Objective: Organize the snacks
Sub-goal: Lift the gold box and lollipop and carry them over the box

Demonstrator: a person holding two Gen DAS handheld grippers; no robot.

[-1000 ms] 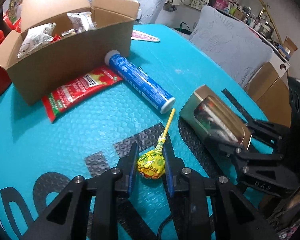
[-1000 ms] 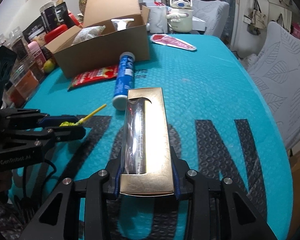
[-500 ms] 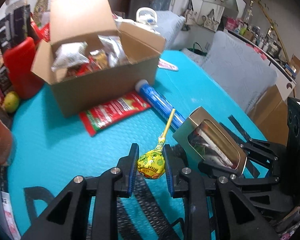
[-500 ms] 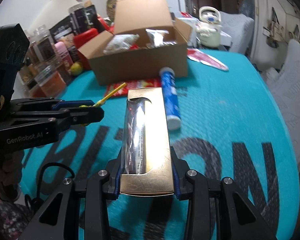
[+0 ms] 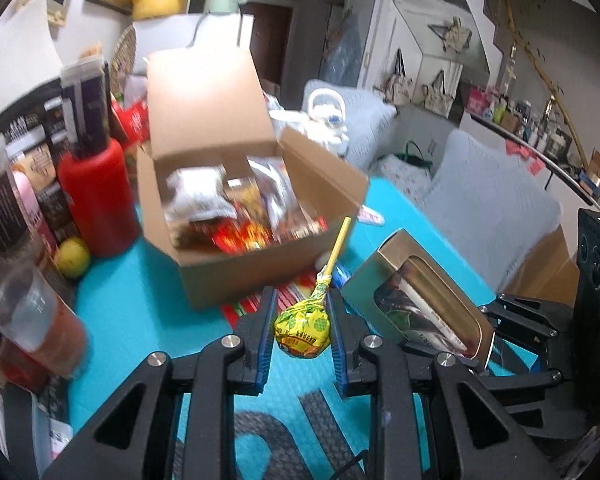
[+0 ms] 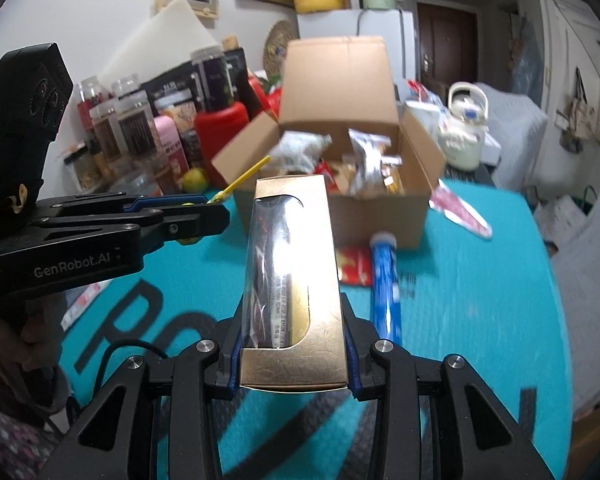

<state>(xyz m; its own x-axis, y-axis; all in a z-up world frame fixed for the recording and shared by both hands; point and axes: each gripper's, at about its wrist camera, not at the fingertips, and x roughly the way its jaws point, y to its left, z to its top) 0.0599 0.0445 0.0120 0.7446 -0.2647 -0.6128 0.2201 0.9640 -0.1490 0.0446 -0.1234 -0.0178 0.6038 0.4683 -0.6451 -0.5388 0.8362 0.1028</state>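
My left gripper is shut on a yellow-wrapped lollipop with a yellow stick, held in the air in front of the open cardboard box that holds several snack packets. My right gripper is shut on a long gold box with a clear window, also raised, pointing at the cardboard box. In the left wrist view the gold box is just right of the lollipop. In the right wrist view the left gripper is at the left.
A blue tube and a red packet lie on the teal table in front of the box. A red-and-white packet lies to its right. Jars, a red container and a lemon crowd the left.
Both grippers have lifted off the table and moved toward the cardboard box, carrying the lollipop and the gold box. The box interior now shows from above.
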